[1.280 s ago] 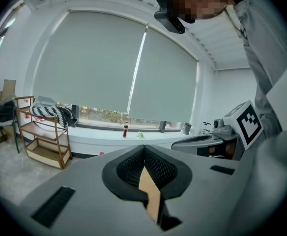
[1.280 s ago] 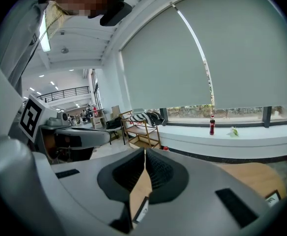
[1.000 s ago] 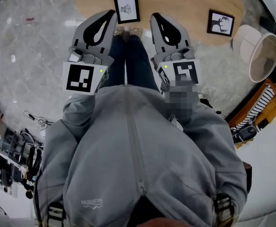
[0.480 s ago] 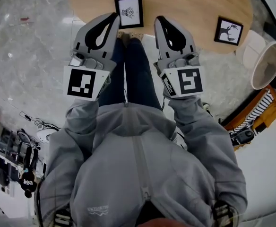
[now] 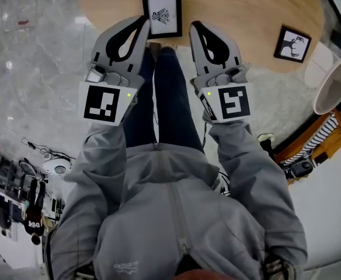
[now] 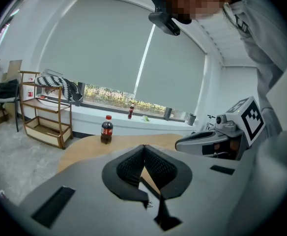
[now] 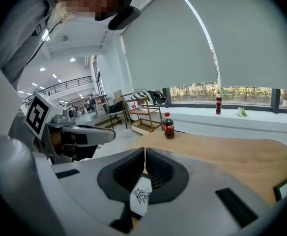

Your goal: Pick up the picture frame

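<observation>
A black picture frame (image 5: 162,14) with a white mat and a small drawing lies flat on the round wooden table (image 5: 246,4), near its front edge. My left gripper (image 5: 140,21) hangs just left of it and my right gripper (image 5: 195,25) just right of it. Both are shut, with nothing between the jaws. In the right gripper view the frame's drawing (image 7: 141,195) shows in the gap below the shut right gripper (image 7: 144,150). In the left gripper view only a dark edge of the frame (image 6: 156,191) shows below the left gripper (image 6: 144,146).
A second black frame (image 5: 292,44) lies further right on the table. A cola bottle (image 7: 168,126) stands at the table's far side. A white lampshade (image 5: 333,86) and a wooden shelf rack (image 5: 319,142) stand to the right. The person's legs (image 5: 162,86) are between the grippers.
Both grippers have sunk towards the table's front edge, still shut, and now flank the frame more closely. The table and both frames have shifted up and right in the head view.
</observation>
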### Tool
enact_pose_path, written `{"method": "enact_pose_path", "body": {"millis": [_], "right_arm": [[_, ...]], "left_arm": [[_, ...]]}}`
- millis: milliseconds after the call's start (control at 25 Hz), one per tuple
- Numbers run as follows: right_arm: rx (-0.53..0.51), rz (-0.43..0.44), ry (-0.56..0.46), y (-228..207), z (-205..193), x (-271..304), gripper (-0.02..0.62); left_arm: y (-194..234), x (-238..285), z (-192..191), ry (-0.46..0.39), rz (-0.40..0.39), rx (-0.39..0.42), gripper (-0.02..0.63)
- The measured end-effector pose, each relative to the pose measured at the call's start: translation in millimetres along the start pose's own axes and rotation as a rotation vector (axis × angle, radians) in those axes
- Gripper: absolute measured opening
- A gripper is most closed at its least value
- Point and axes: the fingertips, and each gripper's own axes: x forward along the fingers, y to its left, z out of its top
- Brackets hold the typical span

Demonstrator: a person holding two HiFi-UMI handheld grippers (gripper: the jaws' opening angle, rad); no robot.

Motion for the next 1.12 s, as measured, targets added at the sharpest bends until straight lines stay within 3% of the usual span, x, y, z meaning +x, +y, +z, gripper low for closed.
{"method": "enact_pose_path", "body": {"millis": [520,840,1120], "right_arm": [[0.016,-0.01,0.032,-12,-53,31,0.034],[-0.003,0.0,0.081,-21,-83,44,0.034],[0.013,0.0,0.114,-23,-102,55,0.034]], "left_arm": [[3,25,-75,0.062,-0.032,-0.042,0.018],[8,36,-106,0.107,-0.036,0.021,0.018],[20,41,-130,0.13,-0.014,-0.024,0.018]]}}
